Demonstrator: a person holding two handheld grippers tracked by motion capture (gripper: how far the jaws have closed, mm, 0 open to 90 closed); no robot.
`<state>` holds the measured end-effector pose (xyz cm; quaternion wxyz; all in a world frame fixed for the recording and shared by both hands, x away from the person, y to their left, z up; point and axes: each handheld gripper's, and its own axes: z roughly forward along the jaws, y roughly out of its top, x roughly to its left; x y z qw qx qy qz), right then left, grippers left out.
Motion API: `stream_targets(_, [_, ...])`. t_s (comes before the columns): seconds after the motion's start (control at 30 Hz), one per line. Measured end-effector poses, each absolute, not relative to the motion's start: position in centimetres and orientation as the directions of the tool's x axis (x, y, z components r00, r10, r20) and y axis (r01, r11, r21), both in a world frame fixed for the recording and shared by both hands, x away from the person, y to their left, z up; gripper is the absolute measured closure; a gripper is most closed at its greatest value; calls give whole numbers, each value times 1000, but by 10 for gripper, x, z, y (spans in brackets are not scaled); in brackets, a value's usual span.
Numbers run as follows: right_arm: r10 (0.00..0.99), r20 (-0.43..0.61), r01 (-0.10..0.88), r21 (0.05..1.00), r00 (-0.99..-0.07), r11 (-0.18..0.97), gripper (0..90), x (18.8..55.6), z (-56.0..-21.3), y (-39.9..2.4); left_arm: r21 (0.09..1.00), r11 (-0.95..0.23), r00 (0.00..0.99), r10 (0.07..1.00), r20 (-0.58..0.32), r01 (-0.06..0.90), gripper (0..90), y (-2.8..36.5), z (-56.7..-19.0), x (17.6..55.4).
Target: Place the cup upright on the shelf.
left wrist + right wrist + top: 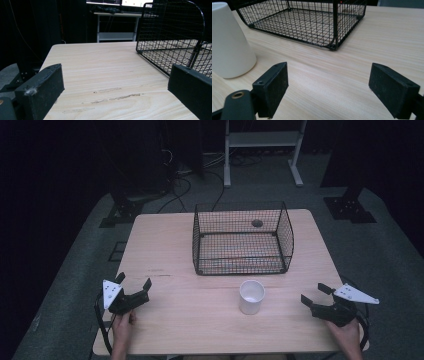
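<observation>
A person sat at a wooden table (170,245) with a pair of tongs in each hand. In the high view, the left gripper (134,282) was at the lower left of the frame, low over the table. Its jaws stood wide apart and there was nothing between them. The right gripper (315,294) was at the lower right of the frame. Its jaws were apart too, and they held nothing.

A white cup (251,296) stood upright on the table, a little right of the middle of the frame and in its lower half, between the two grippers. It was nearer to the right gripper, but the tongs did not touch it. In the right gripper view the cup (229,42) was at the left edge, beside the left jaw, not between the jaws.

A black wire basket (243,240) sat in the middle of the frame, just above the cup.
</observation>
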<state>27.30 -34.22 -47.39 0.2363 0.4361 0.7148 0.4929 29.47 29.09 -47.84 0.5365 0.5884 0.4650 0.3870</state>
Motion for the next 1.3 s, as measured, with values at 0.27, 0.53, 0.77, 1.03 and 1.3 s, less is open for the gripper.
stream_targets(0.27, [849, 85, 387, 910, -521, 146, 145, 273, -472, -339, 991, 4, 269, 962, -40, 132, 0, 291, -478, 295])
stream_targets(0.53, [846, 75, 380, 911, -528, 157, 135, 273, -464, -335, 991, 4, 271, 962, -39, 131, 0, 291, -478, 294])
stream_targets(0.77, [832, 63, 377, 909, -551, 180, 135, 275, -456, -326, 991, 2, 272, 962, -38, 131, 0, 290, -478, 294])
stream_targets(1.03, [814, 43, 363, 908, -579, 211, 135, 276, -446, -318, 991, 1, 272, 962, -37, 131, 0, 290, -478, 294])
stream_targets(1.3, [794, 44, 361, 905, -607, 225, 134, 278, -438, -310, 991, 5, 272, 962, -40, 131, 0, 291, -478, 294])
